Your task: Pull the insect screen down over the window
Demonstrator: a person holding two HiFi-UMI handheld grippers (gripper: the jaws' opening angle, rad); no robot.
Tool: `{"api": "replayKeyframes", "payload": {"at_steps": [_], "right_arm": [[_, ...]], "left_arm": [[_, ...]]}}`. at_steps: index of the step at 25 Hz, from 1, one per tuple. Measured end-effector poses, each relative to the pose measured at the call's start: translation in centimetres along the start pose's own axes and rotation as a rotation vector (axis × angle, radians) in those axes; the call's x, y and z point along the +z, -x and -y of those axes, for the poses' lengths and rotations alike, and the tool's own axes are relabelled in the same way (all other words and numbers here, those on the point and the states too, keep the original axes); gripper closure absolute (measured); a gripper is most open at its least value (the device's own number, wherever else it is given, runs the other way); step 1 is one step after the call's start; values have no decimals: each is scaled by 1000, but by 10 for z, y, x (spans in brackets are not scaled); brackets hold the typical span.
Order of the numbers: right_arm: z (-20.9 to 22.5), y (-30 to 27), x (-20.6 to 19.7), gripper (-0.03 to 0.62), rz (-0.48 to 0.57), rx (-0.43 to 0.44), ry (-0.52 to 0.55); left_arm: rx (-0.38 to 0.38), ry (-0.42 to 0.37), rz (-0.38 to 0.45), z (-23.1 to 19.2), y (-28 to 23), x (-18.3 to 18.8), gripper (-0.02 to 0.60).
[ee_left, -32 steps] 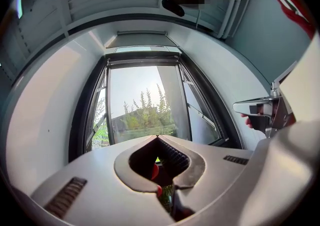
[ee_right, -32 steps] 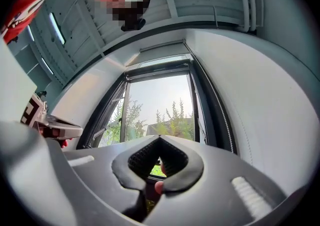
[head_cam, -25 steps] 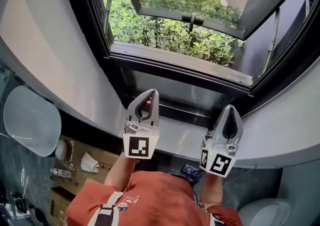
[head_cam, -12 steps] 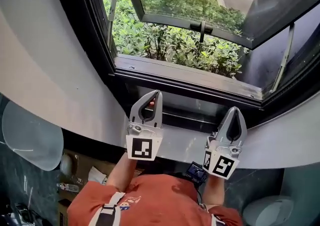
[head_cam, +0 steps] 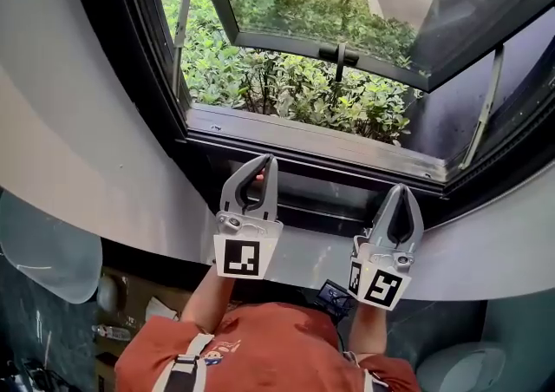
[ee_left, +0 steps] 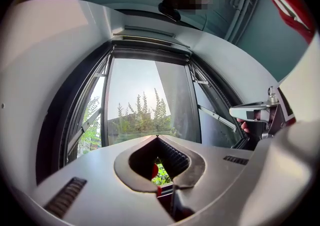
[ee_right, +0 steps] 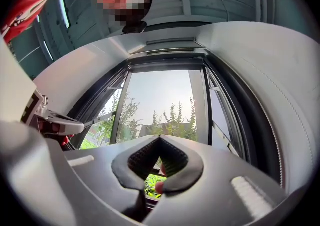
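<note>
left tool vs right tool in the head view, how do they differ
The left tool sits higher in the head view than the right tool. The left tool's marker cube shows one face squarely; the right tool's cube is turned, showing two faces. Both are shut on nothing and point toward the window's lower frame.

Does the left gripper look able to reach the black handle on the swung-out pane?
Probably yes: nothing stands between the left gripper and the handle, since the window is open, though the handle hangs outside beyond the sill.
</note>
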State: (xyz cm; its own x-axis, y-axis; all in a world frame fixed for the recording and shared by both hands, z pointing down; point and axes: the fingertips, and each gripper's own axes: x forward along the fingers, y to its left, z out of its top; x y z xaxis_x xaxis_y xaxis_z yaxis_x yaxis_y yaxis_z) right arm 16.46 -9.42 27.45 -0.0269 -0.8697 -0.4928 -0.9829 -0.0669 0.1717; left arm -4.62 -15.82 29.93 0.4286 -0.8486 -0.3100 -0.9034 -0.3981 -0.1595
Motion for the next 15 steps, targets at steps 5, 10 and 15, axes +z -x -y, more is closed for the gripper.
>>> {"api": "replayKeyframes", "payload": {"at_steps": [5,10,15], "right_arm": [[5,-10,5,585,26,6,-8],[8,-16,9,585,45,11,7],[14,-39,32,585,114,19,42]], "left_arm": [[14,3,0,1,-6,2,575],[16,-15,22,0,-14,12,575],[22,-43,86,-8,-33,34,575]]}}
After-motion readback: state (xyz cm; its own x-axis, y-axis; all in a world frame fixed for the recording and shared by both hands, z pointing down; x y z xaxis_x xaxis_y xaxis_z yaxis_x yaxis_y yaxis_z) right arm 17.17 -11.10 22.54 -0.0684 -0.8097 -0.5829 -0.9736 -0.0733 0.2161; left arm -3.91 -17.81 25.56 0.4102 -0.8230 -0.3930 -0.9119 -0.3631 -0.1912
